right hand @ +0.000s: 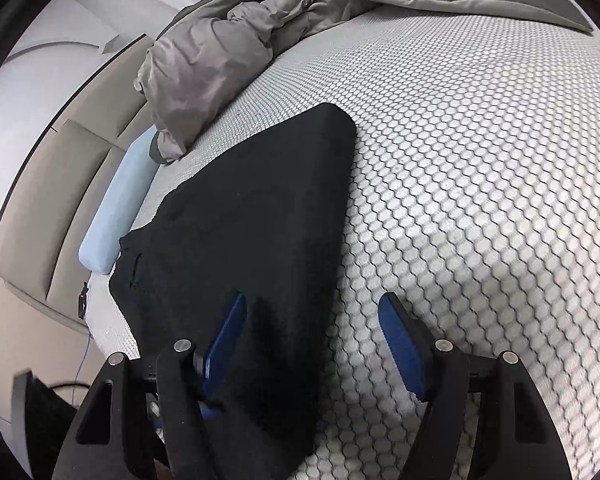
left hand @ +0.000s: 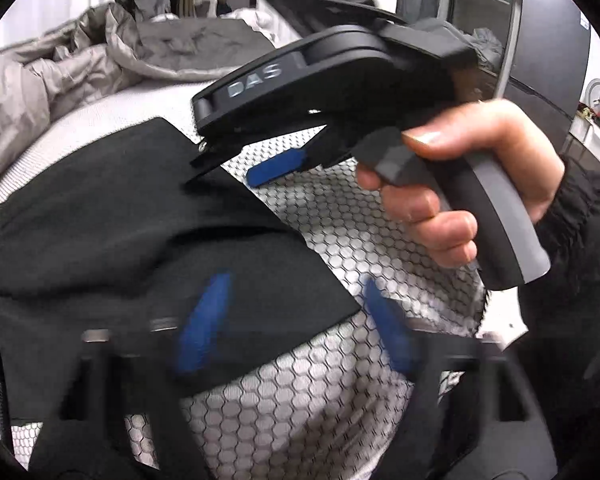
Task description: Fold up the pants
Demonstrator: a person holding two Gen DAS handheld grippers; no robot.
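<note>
Black pants (right hand: 252, 208) lie folded in a long flat shape on a mattress with a hexagon pattern (right hand: 480, 160). My right gripper (right hand: 314, 348) stands open over their near end. The fabric's right edge runs between its blue pads, and neither pad presses on it. In the left wrist view a hand (left hand: 460, 184) holds the right gripper (left hand: 240, 168) low at the far edge of the pants (left hand: 120, 220). My left gripper (left hand: 296, 324) is blurred. Its blue pads are wide apart over the near corner of the cloth, with nothing pinched.
A crumpled grey duvet (right hand: 204, 60) lies heaped at the far side of the bed. A light blue pillow (right hand: 112, 208) rests against a beige padded headboard (right hand: 60, 184). Beyond the bed stand a dark cabinet (left hand: 552, 60) and cluttered shelves.
</note>
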